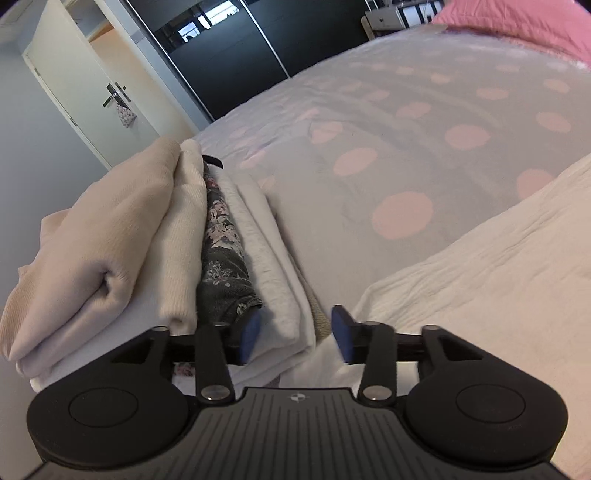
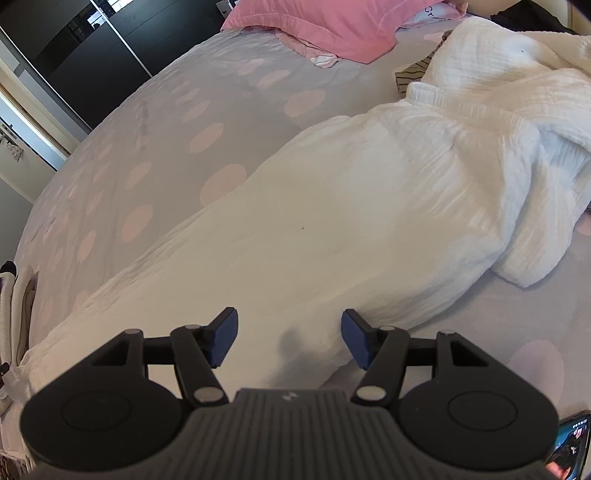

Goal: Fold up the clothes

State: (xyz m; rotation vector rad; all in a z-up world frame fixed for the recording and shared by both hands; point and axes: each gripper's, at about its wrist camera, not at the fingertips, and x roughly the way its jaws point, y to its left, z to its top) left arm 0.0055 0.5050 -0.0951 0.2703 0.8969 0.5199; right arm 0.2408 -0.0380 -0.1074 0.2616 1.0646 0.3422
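Observation:
A long white crinkled garment (image 2: 332, 221) lies spread out on the bed, its waistband end (image 2: 436, 94) far from me; it also shows at the right of the left wrist view (image 1: 498, 266). My right gripper (image 2: 290, 341) is open and empty, just above the garment's near hem. My left gripper (image 1: 295, 336) is open and empty, between the garment's edge and a stack of folded clothes (image 1: 122, 251): beige and cream tops, a dark floral piece (image 1: 225, 258) and white cloth.
The bed has a grey cover with pink dots (image 1: 402, 216). A pink pillow (image 2: 325, 26) lies at the head. A striped item (image 2: 410, 75) peeks from under the garment. A phone (image 2: 570, 446) lies at the lower right. A door (image 1: 85, 85) and dark wardrobe (image 1: 229, 55) stand beyond the bed.

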